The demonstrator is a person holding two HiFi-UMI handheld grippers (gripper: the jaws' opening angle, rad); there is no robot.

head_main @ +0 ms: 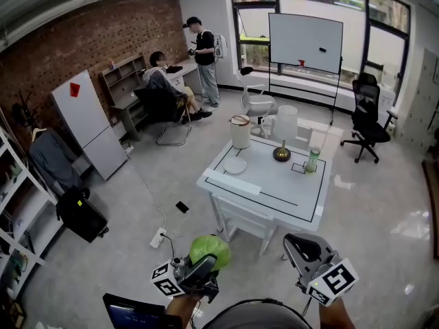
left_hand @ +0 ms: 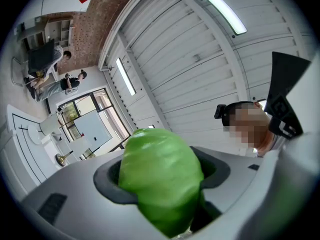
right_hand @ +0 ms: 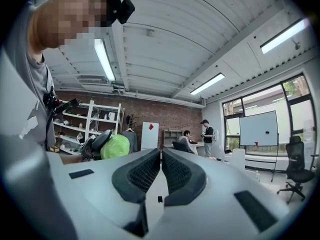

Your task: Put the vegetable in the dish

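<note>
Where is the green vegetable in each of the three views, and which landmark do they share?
Head view: green vegetable bottom centre, in the left claw.
Left gripper view: vegetable low centre, filling the claw.
Right gripper view: vegetable left of centre, small.
Shared landmark: the whiteboard.

the round pale green vegetable (left_hand: 160, 184) hides the inner faces of the black pads (left_hand: 107, 186) on the grey left gripper (left_hand: 161, 170), and its lower end runs off the bottom edge. on the white rectangular table (head_main: 274, 190), the small brass-coloured object (head_main: 281, 153) is too small to identify.
</note>
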